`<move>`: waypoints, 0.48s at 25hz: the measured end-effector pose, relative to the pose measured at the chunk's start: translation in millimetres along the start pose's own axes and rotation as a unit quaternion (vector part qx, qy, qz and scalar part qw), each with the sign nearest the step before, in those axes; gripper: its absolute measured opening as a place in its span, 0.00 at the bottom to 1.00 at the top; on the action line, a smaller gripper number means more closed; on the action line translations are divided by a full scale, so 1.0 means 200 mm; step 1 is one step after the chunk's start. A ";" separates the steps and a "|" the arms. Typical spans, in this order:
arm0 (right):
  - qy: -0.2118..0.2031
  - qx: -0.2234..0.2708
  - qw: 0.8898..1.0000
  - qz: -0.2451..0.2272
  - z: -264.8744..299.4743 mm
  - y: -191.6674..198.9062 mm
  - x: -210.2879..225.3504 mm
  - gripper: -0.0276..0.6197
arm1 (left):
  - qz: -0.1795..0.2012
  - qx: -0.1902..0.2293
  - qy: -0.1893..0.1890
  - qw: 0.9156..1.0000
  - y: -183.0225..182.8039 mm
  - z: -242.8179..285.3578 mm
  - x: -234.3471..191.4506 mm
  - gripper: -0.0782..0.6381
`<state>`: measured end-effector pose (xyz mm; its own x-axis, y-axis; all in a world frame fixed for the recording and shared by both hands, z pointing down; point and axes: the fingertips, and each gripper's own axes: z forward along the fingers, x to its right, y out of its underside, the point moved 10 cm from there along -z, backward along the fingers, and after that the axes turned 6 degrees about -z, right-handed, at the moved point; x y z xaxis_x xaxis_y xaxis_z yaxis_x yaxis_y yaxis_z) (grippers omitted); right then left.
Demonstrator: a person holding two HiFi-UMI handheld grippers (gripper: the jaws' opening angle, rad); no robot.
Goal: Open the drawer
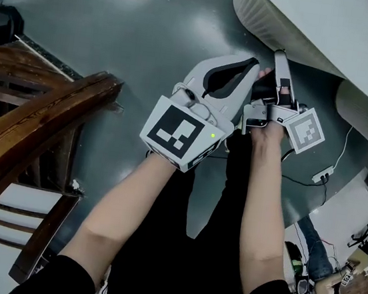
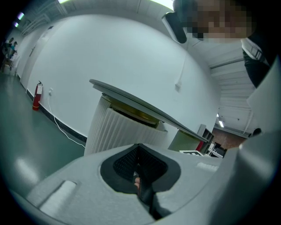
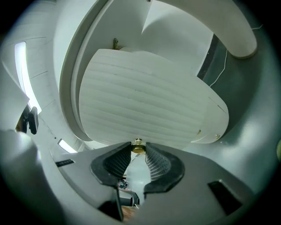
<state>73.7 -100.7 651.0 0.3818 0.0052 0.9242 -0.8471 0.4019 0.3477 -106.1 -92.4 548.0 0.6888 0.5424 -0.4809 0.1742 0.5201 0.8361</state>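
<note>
Right tool (image 3: 138, 151) on the drawer (image 3: 145, 105) knob (image 3: 138, 146), left tool (image 2: 138, 148) shut.
The right tool's pad tips pinched the small brass knob, which sat on the drawer's curved, ribbed white front straight ahead of it. The left tool's jaws were pressed together with nothing between them; in the head view it was held just beside the right tool, above the grey floor (image 1: 139, 29).
</note>
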 end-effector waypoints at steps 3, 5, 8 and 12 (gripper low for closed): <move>0.004 -0.005 1.000 0.008 -0.08 0.07 -0.02 0.22 | 0.000 -0.008 0.001 1.000 0.02 -0.06 0.05 0.12; 0.009 -0.011 1.000 0.011 -0.14 0.12 -0.02 0.22 | -0.002 -0.013 0.000 1.000 0.03 -0.10 0.08 0.12; 0.018 -0.022 1.000 0.006 -0.21 0.18 -0.02 0.22 | -0.002 -0.019 0.002 1.000 0.04 -0.14 0.10 0.12; 0.022 -0.030 0.999 0.007 -0.28 0.24 -0.04 0.22 | 0.000 -0.024 0.004 1.000 0.05 -0.19 0.13 0.12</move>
<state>50.9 -29.2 652.0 0.3874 0.0506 0.9205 -0.8293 0.4553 0.3240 -113.3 -47.9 533.4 0.6829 0.5472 -0.4840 0.1404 0.5518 0.8221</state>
